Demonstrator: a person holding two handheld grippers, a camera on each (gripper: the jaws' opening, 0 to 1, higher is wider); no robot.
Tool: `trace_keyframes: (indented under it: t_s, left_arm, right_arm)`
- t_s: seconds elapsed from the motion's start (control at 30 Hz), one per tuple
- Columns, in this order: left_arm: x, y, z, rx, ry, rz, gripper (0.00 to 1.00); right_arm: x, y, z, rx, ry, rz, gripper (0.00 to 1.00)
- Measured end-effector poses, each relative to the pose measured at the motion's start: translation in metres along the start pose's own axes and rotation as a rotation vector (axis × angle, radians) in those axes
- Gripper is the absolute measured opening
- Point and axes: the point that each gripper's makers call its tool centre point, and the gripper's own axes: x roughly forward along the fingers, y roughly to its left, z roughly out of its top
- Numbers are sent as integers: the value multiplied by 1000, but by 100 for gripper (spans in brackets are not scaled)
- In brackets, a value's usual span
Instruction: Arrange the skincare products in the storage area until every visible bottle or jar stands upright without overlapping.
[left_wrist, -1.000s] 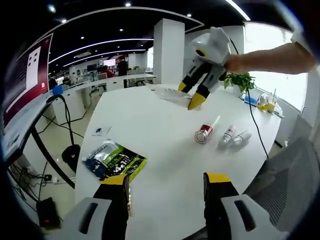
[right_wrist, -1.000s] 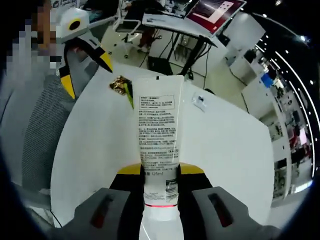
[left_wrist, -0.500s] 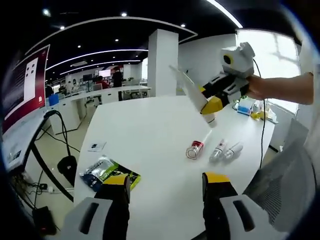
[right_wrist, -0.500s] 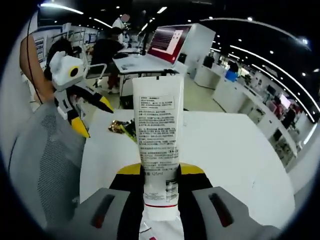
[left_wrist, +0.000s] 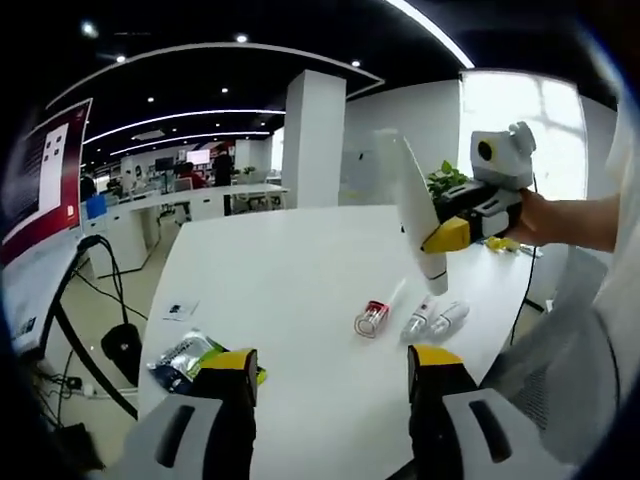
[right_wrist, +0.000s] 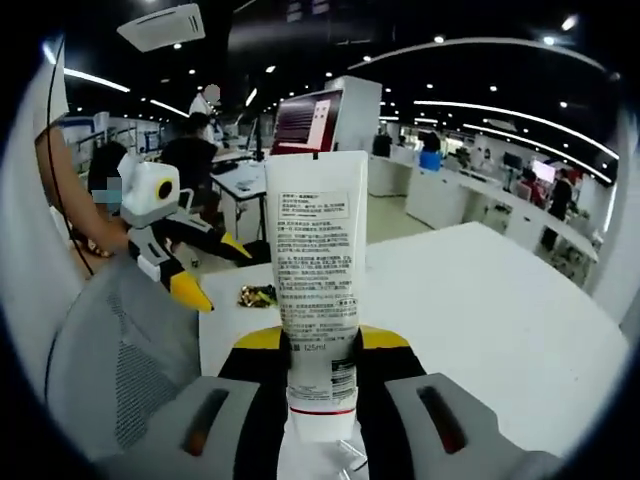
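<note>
While the right gripper (right_wrist: 320, 345) clamps a white tube (right_wrist: 320, 290) marked "125ml", its finer print is too small to read. Since a second ago the tube has risen clear above the desk (left_wrist: 300, 280). Three small bottles (left_wrist: 410, 318) lie flat there. The left gripper (left_wrist: 330, 365) hangs open.

An open-plan office with a dark ceiling and curved strip lights (left_wrist: 200, 108), a square white pillar (left_wrist: 312, 140), a bright window (left_wrist: 520, 120), long white desks (right_wrist: 470, 195) and a grey mesh chair (right_wrist: 130, 350).
</note>
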Motion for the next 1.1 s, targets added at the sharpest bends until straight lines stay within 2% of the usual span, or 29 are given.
trace_keyframes:
  t_s: [0.07, 0.13, 0.27, 0.3, 0.37, 0.47, 0.6, 0.7, 0.87, 0.97, 1.1]
  left_arm:
    - [-2, -4, 6, -7, -15, -17, 64]
    - [-3, -19, 29, -122, -99, -78, 67]
    - [-2, -38, 51, -257, -184, -174, 70]
    - [-2, -44, 55, -309, -202, -215, 70]
    - [-3, -47, 59, -375, -232, -249, 70]
    - [-3, -53, 57, -463, -245, -309, 70]
    - [-3, -53, 45, -474, -230, -312, 71]
    - [-4, -55, 49, -482, -240, -337, 71]
    - [-7, -61, 53, -550, -254, -399, 71]
    - [-8, -66, 52, -586, -241, -443, 70]
    - [-7, -69, 49, -579, -225, -453, 68]
  right_arm:
    - [-1, 6, 8, 35, -40, 3, 23]
    - [-1, 10, 15, 72, -85, 7, 23]
    - [-2, 14, 19, 166, -141, 12, 23]
    - [-3, 16, 20, 187, -163, 20, 23]
    - [-3, 22, 19, 210, -178, 32, 23]
    - [-1, 33, 16, 248, -172, 47, 23]
    - [2, 48, 18, 298, -198, 80, 23]
    - [3, 54, 17, 327, -210, 100, 23]
    - [5, 64, 12, 377, -217, 141, 23]
    - [4, 69, 12, 452, -248, 169, 23]
    - [2, 76, 9, 496, -258, 207, 24]
